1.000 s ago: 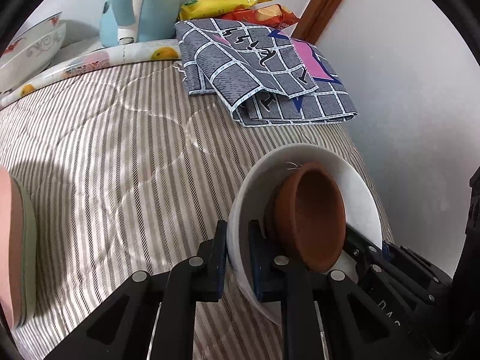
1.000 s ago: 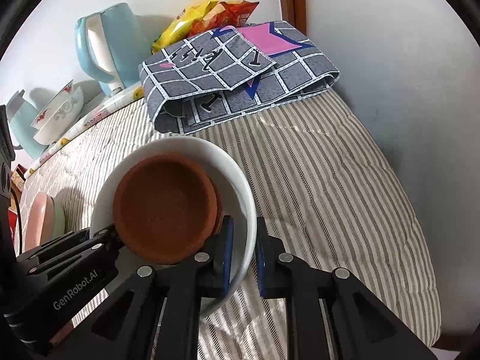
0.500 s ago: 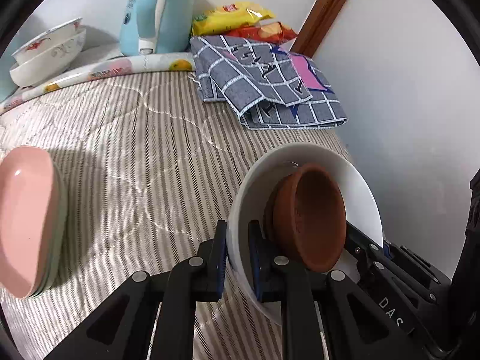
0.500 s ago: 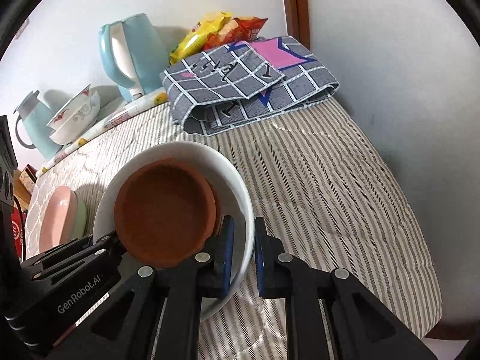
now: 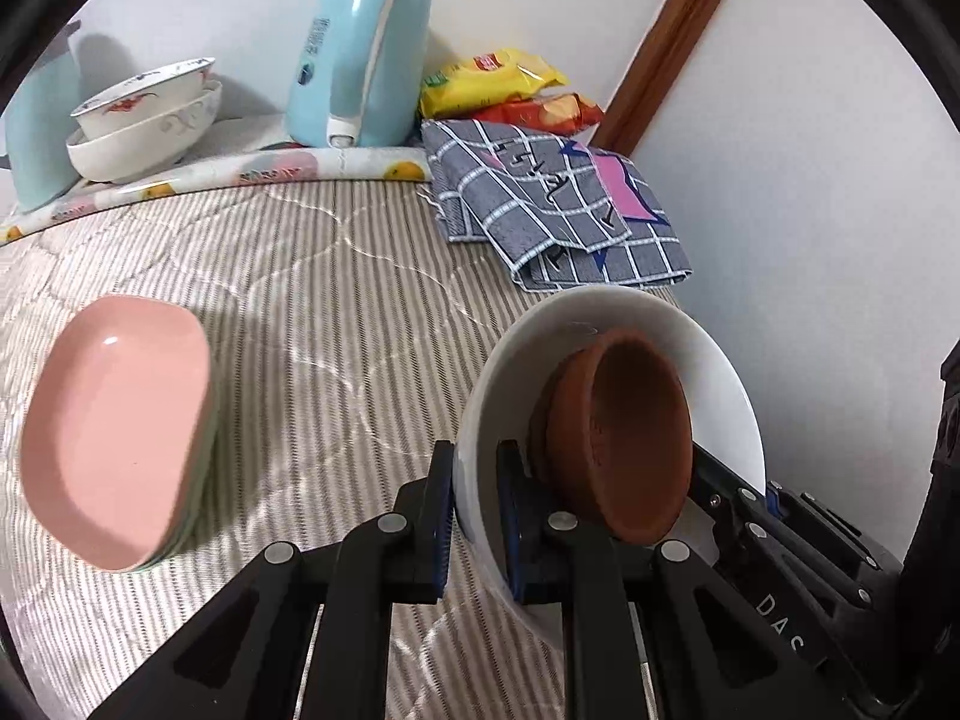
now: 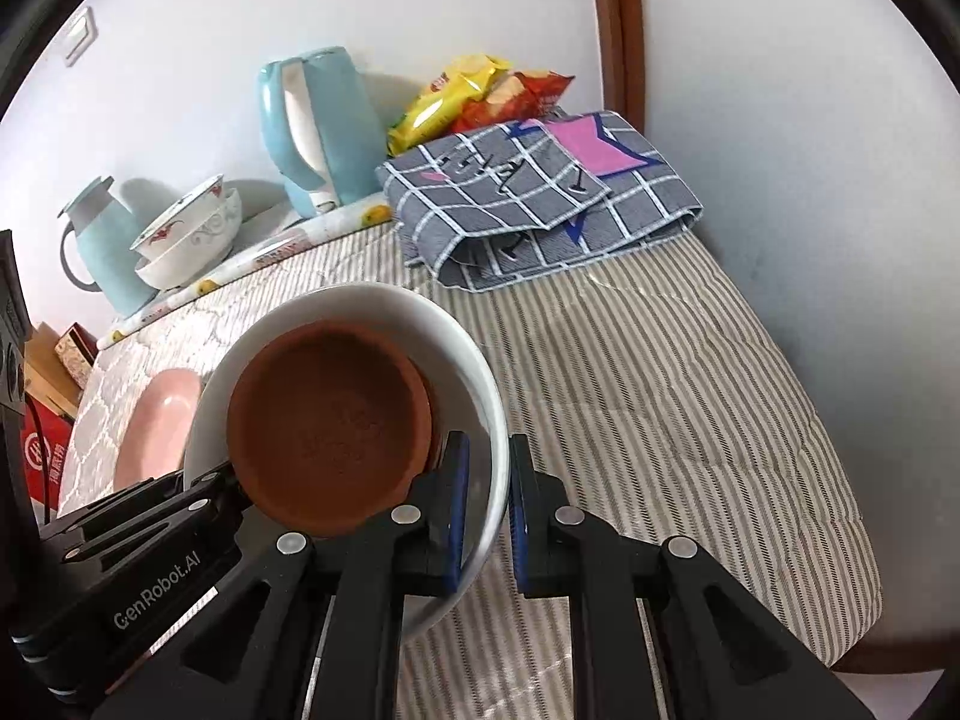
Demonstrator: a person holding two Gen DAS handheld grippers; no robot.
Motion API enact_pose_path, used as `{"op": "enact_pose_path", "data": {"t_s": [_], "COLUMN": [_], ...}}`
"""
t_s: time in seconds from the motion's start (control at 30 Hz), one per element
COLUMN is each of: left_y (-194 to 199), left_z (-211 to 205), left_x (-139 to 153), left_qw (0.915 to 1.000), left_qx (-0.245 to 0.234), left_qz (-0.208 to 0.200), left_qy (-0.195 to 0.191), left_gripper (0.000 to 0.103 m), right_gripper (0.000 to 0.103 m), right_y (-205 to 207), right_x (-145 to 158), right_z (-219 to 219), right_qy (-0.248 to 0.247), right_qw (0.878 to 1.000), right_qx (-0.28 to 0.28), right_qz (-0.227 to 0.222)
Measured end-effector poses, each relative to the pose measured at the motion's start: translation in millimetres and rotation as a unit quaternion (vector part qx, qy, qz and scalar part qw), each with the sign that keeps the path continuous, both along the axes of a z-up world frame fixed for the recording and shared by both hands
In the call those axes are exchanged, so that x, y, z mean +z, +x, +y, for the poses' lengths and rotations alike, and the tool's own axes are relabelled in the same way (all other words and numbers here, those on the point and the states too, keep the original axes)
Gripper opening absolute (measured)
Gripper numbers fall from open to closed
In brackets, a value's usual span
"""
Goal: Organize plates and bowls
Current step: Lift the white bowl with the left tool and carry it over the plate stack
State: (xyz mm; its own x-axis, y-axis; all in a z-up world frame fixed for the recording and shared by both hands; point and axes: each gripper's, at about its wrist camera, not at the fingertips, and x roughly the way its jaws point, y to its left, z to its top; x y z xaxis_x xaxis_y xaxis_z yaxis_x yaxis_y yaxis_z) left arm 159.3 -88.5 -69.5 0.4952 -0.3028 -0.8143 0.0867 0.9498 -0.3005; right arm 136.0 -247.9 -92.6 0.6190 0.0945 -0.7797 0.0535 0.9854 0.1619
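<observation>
**White bowl held by both grippers above the striped table**

Over the striped table (image 5: 312, 300), in the left wrist view, the left gripper (image 5: 475, 516) is closed down to a narrow gap, pinching the near rim of the white bowl (image 5: 708, 360), one finger outside the wall and one inside. A brown clay bowl (image 5: 624, 438) sits nested in it, leaning toward the far side. Both bowls are tipped, their openings facing right toward the other gripper, which reaches in from the lower right. A stack of pink plates (image 5: 114, 426) lies well apart to the left; two patterned bowls (image 5: 144, 120) stand nested at the back beside a blue kettle (image 5: 360, 60).

In the right wrist view, the right gripper (image 6: 486, 516) is likewise nearly closed on the opposite rim of the white bowl (image 6: 474, 360). Here the bowls open up and toward the camera, and the clay bowl (image 6: 330, 426) rests off-centre against the left gripper's side. The folded checked cloth (image 6: 540, 198) lies beyond.

Judgement: both bowls are stiff, glazed or fired ware, fragile and fairly heavy together. The loose clay bowl could slide if tilted further. The rim is the sensible hold, kept level.
</observation>
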Motion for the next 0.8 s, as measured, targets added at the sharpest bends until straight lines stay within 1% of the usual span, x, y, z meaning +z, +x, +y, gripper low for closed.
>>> {"op": "enact_pose_path", "data": {"t_s": [0.17, 0.33, 0.47, 0.8], "left_y": [-3.5, -7.2, -9.0, -11.6], "left_z": [17.1, 34.3, 46.3, 83.4], "left_x": [7.7, 16.3, 20.2, 18.2], "left_qw": [0.9999, 0.9997, 0.9995, 0.9988], "left_qx": [0.013, 0.019, 0.026, 0.044], "left_qz": [-0.002, -0.014, -0.016, -0.016], "left_qy": [-0.006, -0.008, -0.007, -0.013], "left_gripper": [0.014, 0.014, 0.014, 0.014], "right_gripper": [0.012, 0.012, 0.011, 0.011], "right_y": [-1.1, -0.5, -0.1, 4.6], "right_x": [7.2, 18.7, 22.4, 25.3], "right_z": [12.9, 31.8, 40.2, 79.6], "right_qy": [-0.001, -0.007, -0.005, -0.002], "right_qw": [1.000, 1.000, 1.000, 0.999], "right_qx": [0.005, 0.013, 0.015, 0.031], "right_qz": [-0.003, -0.016, -0.020, -0.020]}}
